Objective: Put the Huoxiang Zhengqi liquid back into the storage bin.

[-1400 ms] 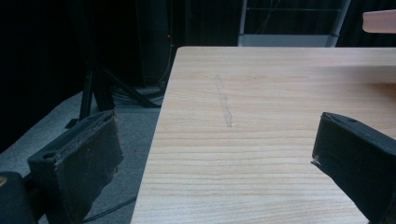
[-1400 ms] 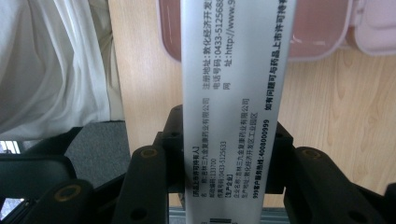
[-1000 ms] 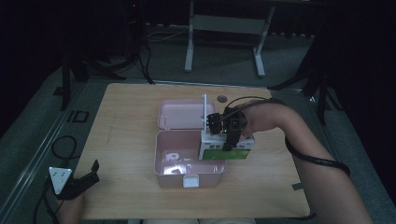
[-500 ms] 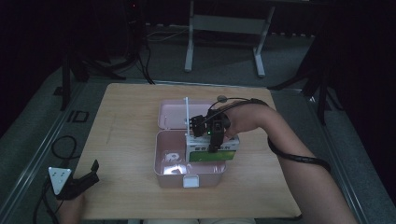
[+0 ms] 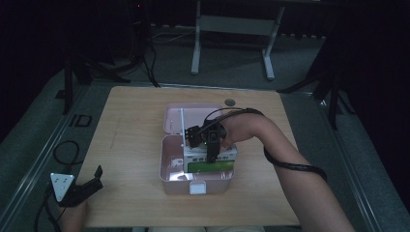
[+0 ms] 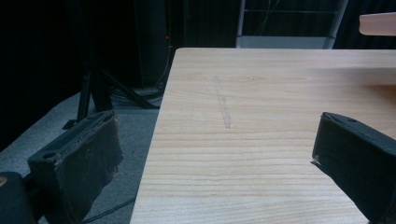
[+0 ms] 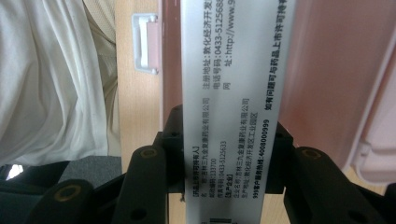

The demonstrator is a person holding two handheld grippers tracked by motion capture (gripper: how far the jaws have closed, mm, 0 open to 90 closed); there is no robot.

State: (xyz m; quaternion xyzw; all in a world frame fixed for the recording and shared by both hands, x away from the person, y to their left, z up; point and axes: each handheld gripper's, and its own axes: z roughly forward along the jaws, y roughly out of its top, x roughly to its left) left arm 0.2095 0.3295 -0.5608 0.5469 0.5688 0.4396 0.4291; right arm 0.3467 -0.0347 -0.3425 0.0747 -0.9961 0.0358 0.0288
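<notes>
My right gripper (image 5: 209, 145) clamps a white-and-green printed carton (image 5: 211, 159), long axis across the open pink plastic box (image 5: 167, 166); left gripper (image 5: 89, 183) gapes, empty, beside the wooden table (image 5: 130, 125)

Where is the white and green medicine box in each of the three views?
High view: medicine box at centre, in the open pink case, under the right gripper.
Left gripper view: not in it.
Right gripper view: medicine box runs up the middle, clamped between the jaws.
Shared landmark: the case's white latch.
</notes>
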